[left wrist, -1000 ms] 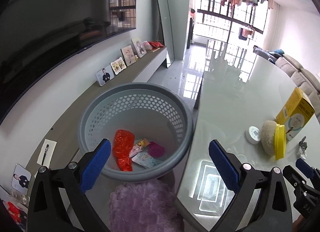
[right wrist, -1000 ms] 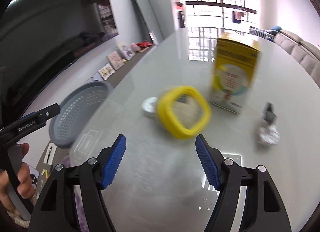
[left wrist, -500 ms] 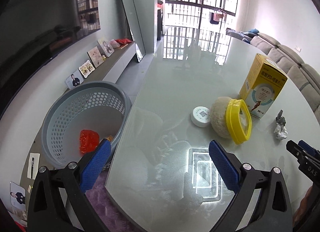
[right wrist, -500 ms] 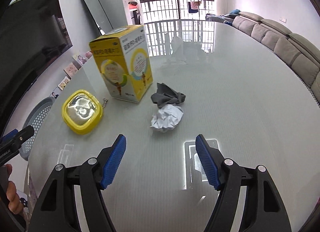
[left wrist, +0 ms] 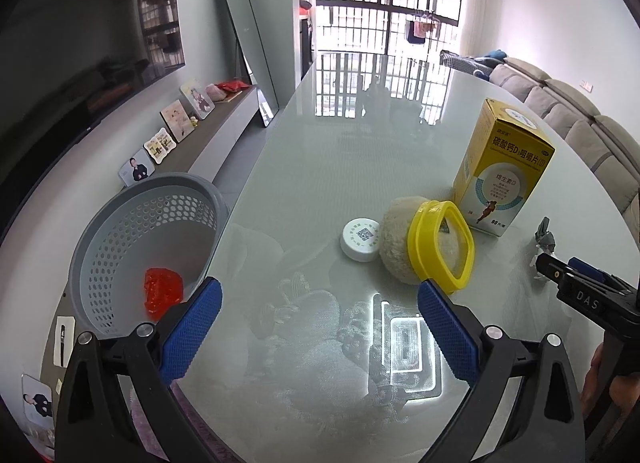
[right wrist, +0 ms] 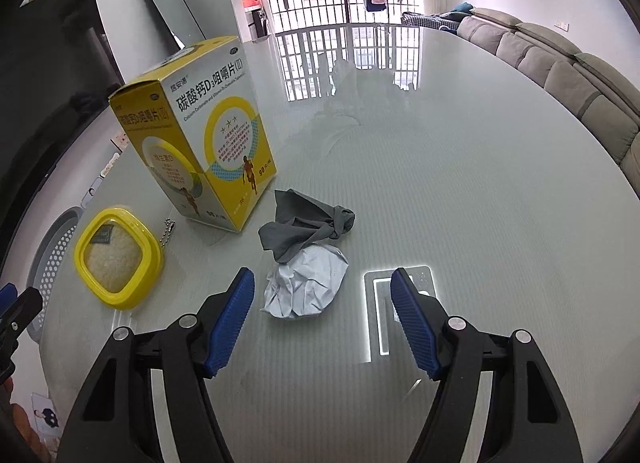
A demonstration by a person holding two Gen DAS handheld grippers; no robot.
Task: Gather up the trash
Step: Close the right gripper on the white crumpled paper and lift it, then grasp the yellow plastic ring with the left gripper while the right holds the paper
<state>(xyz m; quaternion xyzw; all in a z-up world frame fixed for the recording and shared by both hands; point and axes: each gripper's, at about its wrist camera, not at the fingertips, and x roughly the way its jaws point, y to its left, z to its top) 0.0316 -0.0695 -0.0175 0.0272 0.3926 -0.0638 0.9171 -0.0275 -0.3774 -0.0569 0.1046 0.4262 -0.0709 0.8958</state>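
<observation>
While both tools hovered over the glossy, pale glass table [right wrist: 460, 167], the right gripper [right wrist: 322, 321] stood with its ribbed blue pads wide apart and empty, the crumpled white paper ball [right wrist: 306, 287] lying on the glass just beyond and between their tips. Touching the far edge of that ball lay a limp grey cloth scrap [right wrist: 308, 229], twisted and knotted. The left gripper [left wrist: 320, 329] likewise stood wide, holding nothing, above bare glass. Just past it sat a round white plastic cap [left wrist: 361, 239], beside a fuzzy cream puff [left wrist: 398, 243] tipped on edge in a rounded-square yellow plastic case [left wrist: 438, 249]. A thin bead chain [right wrist: 168, 232] trailed near the case. Behind stood a tall yellow cardboard box [right wrist: 196, 131], upright and sharp-cornered. Off the table's left edge, lower down, a round grey perforated plastic basket [left wrist: 120, 231] held a crinkled red wrapper [left wrist: 162, 291]. Farther off, a padded beige sofa [right wrist: 560, 75] ran along the right.
</observation>
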